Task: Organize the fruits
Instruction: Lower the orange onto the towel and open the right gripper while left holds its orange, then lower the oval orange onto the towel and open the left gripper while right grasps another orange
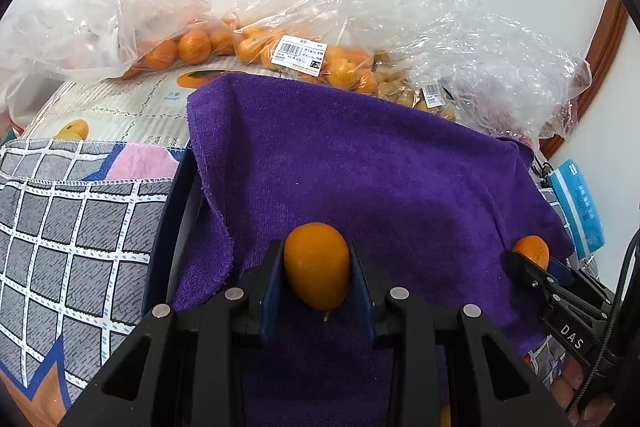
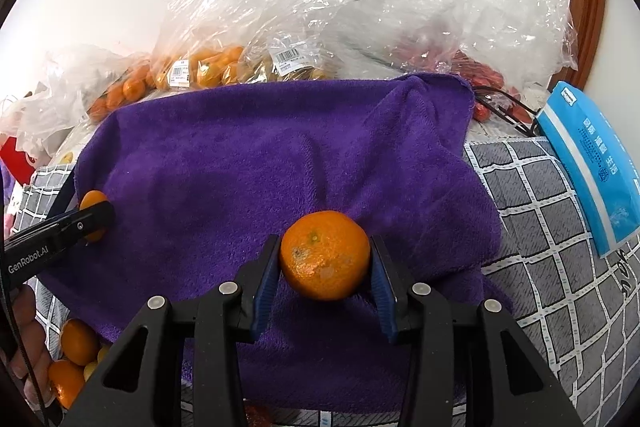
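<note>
Over a purple towel (image 1: 360,163), the left gripper (image 1: 317,267) holds its jaws tight on an oval kumquat (image 1: 316,265). The right gripper (image 2: 325,259) has a round mandarin (image 2: 324,255) between slightly parted jaws. Behind lie clear bags of oranges (image 1: 256,47).

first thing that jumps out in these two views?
The purple towel fills the middle of both views. Over it, the left tool clamps an oval orange fruit, and a round mandarin sits between the fingers of the right tool, a slight gap on its right side. Behind the towel, clear bags of orange fruit lie by the wall.
</note>
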A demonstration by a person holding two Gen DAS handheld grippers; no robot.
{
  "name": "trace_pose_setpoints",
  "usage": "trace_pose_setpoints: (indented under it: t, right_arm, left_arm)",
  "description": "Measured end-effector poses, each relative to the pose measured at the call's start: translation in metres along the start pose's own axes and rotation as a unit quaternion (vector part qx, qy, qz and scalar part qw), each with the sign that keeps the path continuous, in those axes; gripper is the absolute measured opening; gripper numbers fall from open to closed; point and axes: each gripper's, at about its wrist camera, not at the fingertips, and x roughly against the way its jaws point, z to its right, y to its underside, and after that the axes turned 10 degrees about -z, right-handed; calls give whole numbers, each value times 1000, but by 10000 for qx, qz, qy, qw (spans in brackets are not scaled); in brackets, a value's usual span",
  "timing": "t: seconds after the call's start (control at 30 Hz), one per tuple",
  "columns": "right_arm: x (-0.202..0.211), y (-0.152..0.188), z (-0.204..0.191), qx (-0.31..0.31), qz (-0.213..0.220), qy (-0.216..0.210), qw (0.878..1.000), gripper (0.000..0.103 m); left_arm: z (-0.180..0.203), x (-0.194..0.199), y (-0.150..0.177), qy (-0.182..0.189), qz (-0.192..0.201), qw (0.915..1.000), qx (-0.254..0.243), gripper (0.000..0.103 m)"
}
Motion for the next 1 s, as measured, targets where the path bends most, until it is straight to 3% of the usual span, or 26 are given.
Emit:
trace_pose_setpoints:
  t: [0.1, 0.2, 0.4, 0.73, 0.93, 1.0]
  right_arm:
    - [6, 0, 0, -47, 158, -58, 9998, 61]
    - [15, 1, -2, 10, 315, -34, 9995, 67]
    - [32, 4, -8, 135, 714, 43, 9973, 68]
    - [55, 12, -19, 406, 1305, 375, 9899, 68]
    - [70, 13, -17, 299, 1592, 290, 9864, 68]
    - [75, 13, -18, 282, 1595, 124, 9867, 68]
  left_arm:
    - [0, 1, 0, 86, 26, 10000, 3, 38]
    - [3, 3, 1, 177, 10, 9998, -45, 45]
    - [5, 11, 3, 30, 259, 9996, -76, 48]
    - [-8, 37, 7, 64, 922, 9952, 334, 48]
    - [-13, 42, 5, 236, 900, 9943, 515, 47]
    - [-10, 44, 6, 313, 878, 9949, 375, 46]
